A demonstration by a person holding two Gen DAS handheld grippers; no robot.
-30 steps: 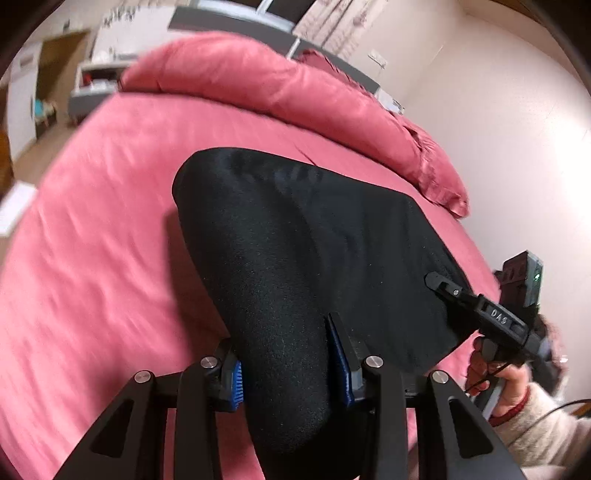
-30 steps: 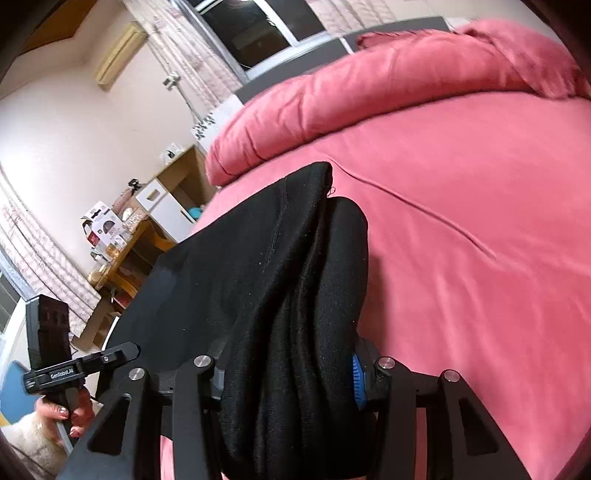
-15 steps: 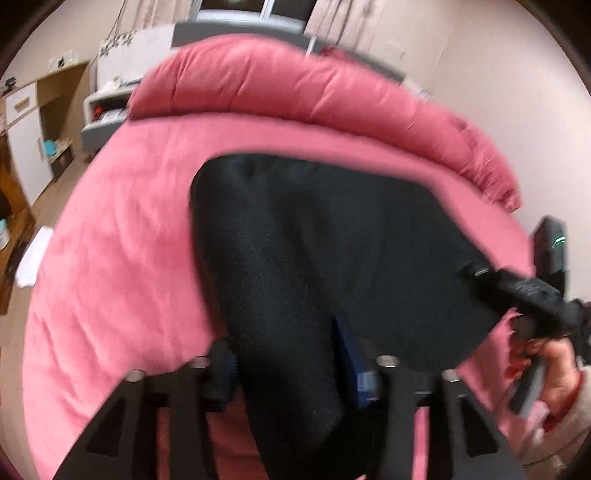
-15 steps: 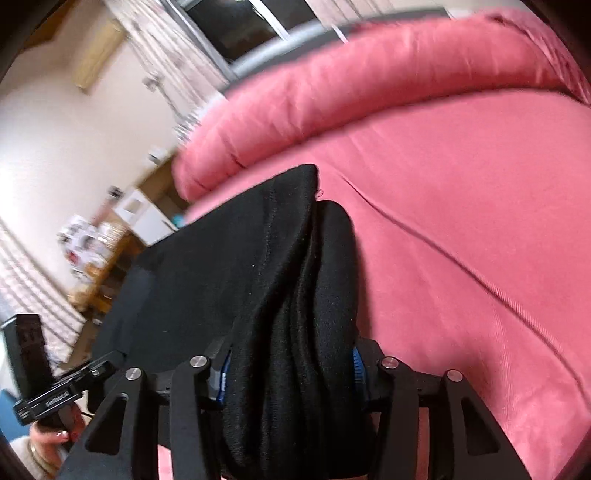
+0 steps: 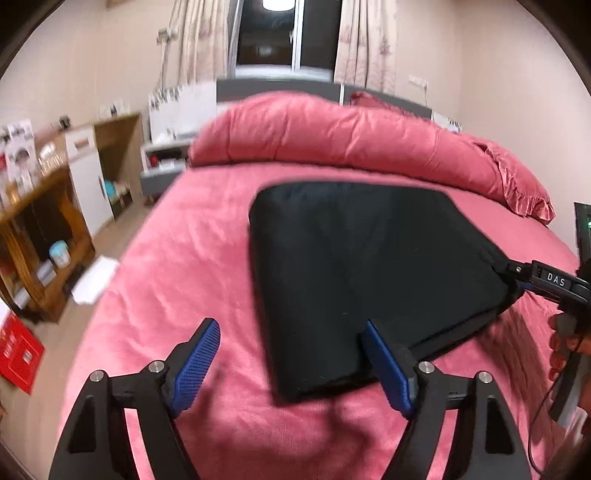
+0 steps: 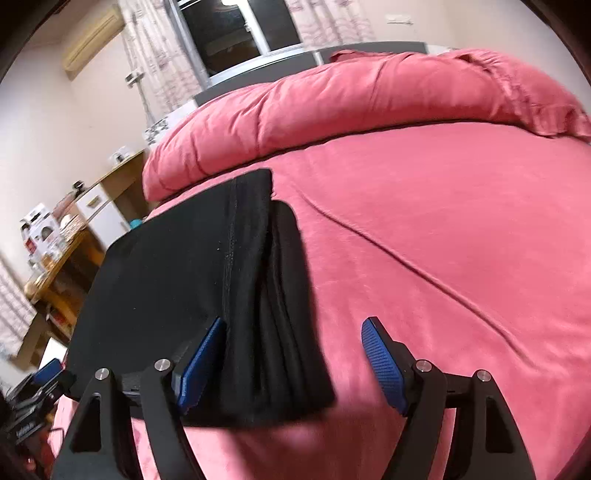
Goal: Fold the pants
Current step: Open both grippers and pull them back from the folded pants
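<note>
The black pants [image 5: 369,273] are lying folded into a thick, flat block on the pink bed cover [image 5: 184,258], near the middle of the bed and in front of the rolled pink duvet [image 5: 332,140] at its head. In the right wrist view the stacked layers of the fold [image 6: 273,314] are being shown edge on, with a stitched seam running along the top layer.

The left tongs [image 5: 290,362] are being opened and are standing wide; the near corner of the pants is lying between the blue pads, and the left pad [image 5: 197,365] is well clear of the cloth, while the right pad is overlapping its edge in the picture and contact cannot be told. The right tongs [image 6: 293,365] are also being opened; the folded edge is lying between them, close against the left blue pad [image 6: 201,365], while the other pad is standing apart over the bare cover.

In the left wrist view the right tongs are being seen at the far right corner of the pants, with a hand [image 5: 565,343] gripping the handle.

A wooden shelf unit [image 5: 33,236] and a white cabinet [image 5: 88,184] are being seen beside the bed, and curtains [image 5: 365,40] are hanging either side of a dark window [image 5: 269,33].
</note>
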